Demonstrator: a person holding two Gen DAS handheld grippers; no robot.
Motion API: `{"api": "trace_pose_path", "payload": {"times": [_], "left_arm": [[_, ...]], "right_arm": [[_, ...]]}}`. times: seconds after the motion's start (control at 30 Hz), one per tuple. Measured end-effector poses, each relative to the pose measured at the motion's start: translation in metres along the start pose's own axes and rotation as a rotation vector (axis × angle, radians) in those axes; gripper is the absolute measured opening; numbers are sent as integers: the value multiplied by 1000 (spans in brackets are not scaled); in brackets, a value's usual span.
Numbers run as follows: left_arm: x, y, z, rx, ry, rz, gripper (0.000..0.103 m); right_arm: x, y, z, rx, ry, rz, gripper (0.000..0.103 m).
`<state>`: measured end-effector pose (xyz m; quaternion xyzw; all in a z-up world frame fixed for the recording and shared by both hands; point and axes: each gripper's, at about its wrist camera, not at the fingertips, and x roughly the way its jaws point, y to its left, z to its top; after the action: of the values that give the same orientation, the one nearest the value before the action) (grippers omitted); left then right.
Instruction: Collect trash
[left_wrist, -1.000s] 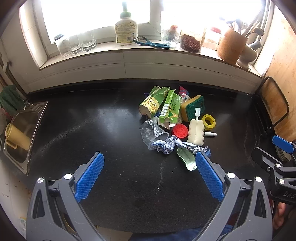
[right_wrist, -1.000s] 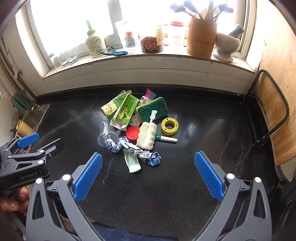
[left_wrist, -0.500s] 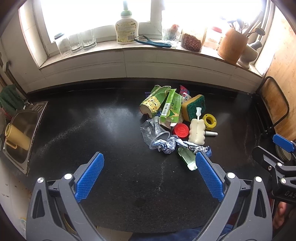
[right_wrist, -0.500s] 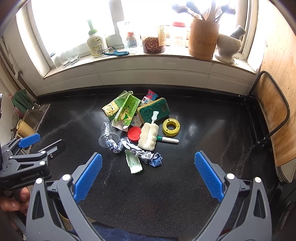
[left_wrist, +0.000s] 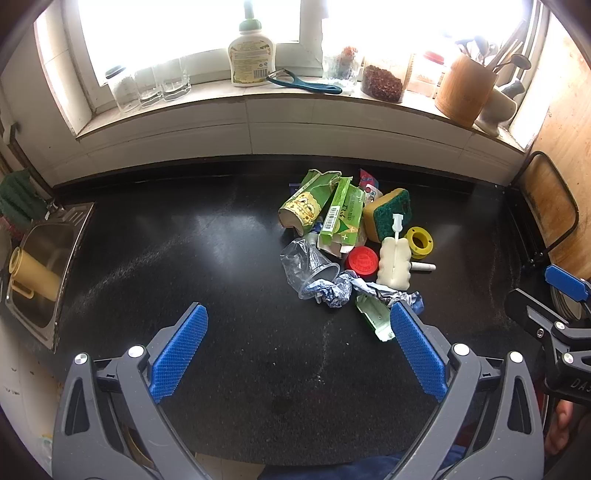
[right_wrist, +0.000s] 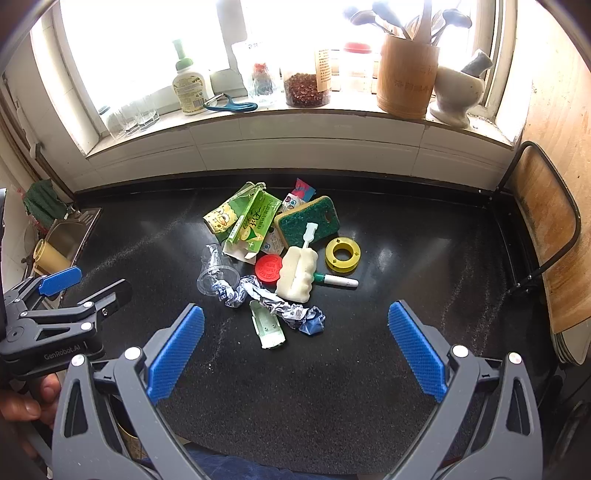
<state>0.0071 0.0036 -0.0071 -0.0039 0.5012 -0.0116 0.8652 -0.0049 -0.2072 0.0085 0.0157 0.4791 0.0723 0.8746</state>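
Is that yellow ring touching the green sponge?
Apart. In the right wrist view, bare black counter shows between the yellow ring and the green sponge.

Red lid (right_wrist: 269, 269), yellow ring (right_wrist: 342, 254), black countertop (right_wrist: 332, 387)

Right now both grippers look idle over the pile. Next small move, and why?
Probably ease the right gripper forward and down onto the crumpled foil wrapper. Both grippers are open and hold nothing, the left gripper included. That wrapper and the flattened green packet are the nearest pieces of the pile on the black counter, lying just beyond the right gripper's open fingers, so the reach looks shortest there.
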Motion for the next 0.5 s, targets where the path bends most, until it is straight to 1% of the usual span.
{"api": "trace_pose_path", "payload": {"times": [0.5], "left_arm": [[6,0,6,6,5,3,96]], "right_arm": [[4,3,5,-4,6,5,97]]}}
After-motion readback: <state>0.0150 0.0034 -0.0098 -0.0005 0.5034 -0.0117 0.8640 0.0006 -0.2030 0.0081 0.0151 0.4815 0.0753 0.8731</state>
